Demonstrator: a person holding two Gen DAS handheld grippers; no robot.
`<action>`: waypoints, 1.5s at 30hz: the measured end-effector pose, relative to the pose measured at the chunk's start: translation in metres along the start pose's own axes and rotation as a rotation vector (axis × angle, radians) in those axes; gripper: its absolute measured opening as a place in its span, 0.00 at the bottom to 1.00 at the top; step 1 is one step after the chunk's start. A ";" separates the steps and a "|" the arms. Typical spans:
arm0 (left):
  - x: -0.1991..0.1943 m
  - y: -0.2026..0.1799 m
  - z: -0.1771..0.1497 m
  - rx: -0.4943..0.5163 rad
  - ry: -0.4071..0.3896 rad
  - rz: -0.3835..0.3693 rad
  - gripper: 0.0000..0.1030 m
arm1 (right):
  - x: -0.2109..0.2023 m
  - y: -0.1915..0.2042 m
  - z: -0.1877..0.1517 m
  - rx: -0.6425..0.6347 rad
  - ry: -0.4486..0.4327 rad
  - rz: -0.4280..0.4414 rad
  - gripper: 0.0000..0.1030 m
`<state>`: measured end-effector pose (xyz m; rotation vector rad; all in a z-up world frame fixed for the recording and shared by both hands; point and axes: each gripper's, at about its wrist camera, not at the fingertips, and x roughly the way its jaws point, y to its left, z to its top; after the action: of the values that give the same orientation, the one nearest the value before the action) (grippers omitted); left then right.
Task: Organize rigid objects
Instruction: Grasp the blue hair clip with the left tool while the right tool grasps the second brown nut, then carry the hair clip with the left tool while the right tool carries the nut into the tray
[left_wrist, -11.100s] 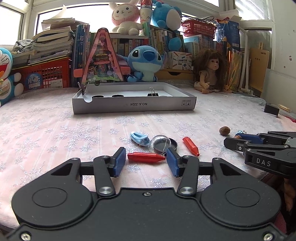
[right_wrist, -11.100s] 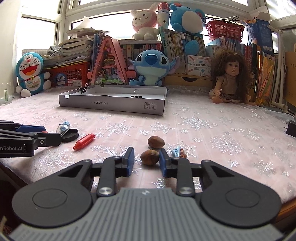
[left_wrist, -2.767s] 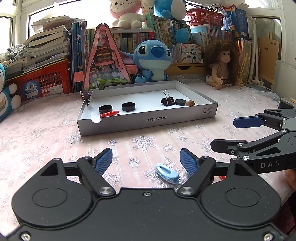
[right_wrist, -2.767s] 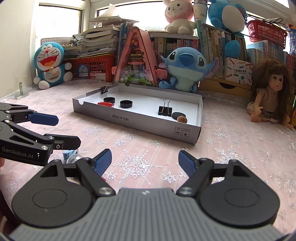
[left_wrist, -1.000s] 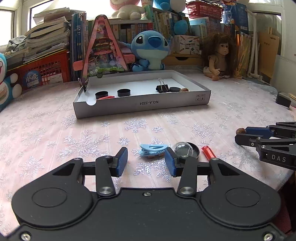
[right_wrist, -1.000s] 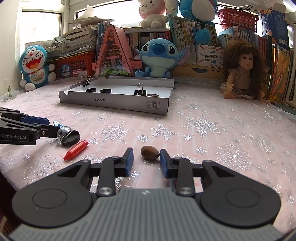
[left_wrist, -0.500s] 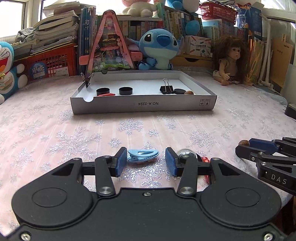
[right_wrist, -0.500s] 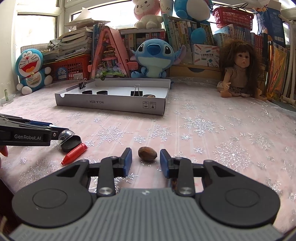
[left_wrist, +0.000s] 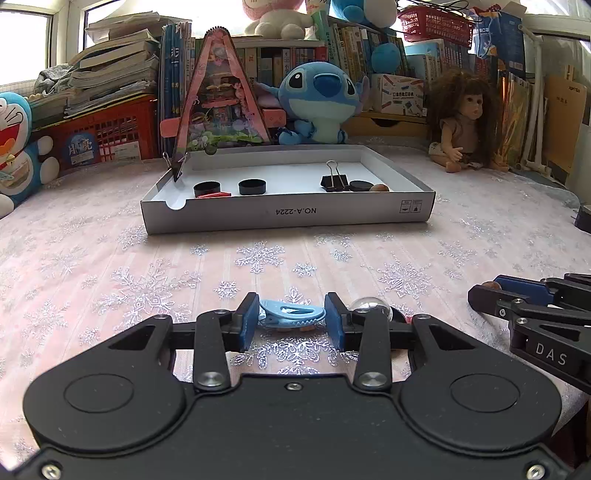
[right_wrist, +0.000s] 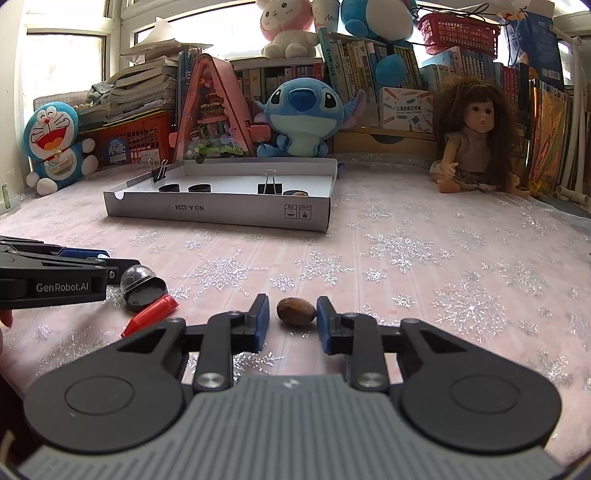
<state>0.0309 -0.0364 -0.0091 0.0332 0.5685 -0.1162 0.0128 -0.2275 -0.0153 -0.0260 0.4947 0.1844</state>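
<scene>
A blue clip (left_wrist: 291, 314) lies crosswise between my left gripper's (left_wrist: 291, 319) pads. Its jaws are closing and both pads touch the clip's ends. A brown nut (right_wrist: 296, 311) sits on the cloth between my right gripper's (right_wrist: 291, 319) pads. Those jaws are closing too; the right pad touches the nut, and a thin gap shows on its left. In the right wrist view, the left gripper (right_wrist: 110, 260) reaches in from the left. The right gripper (left_wrist: 485, 288) shows at the right edge of the left wrist view.
A clear dome (right_wrist: 136, 277) on a black cap (right_wrist: 144, 293) and a red piece (right_wrist: 149, 314) lie just right of the left gripper. The white tray (left_wrist: 288, 214) farther back holds black caps, a binder clip, a red piece and a nut. Plush toys, a doll and books line the back.
The left jaws have narrowed onto the blue clip. The right jaws have drawn in slightly around the nut. Neither hand has shifted much.
</scene>
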 end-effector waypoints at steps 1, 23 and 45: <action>0.000 0.000 0.000 -0.001 0.000 0.001 0.35 | 0.000 0.000 0.000 -0.002 0.000 0.000 0.27; -0.006 0.031 0.025 -0.053 -0.031 0.043 0.35 | 0.006 0.006 0.028 -0.026 -0.038 0.015 0.27; 0.020 0.071 0.083 -0.135 -0.047 0.029 0.35 | 0.023 0.000 0.069 0.009 -0.081 0.015 0.27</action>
<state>0.1005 0.0269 0.0501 -0.0925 0.5276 -0.0502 0.0647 -0.2192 0.0345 -0.0058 0.4148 0.1970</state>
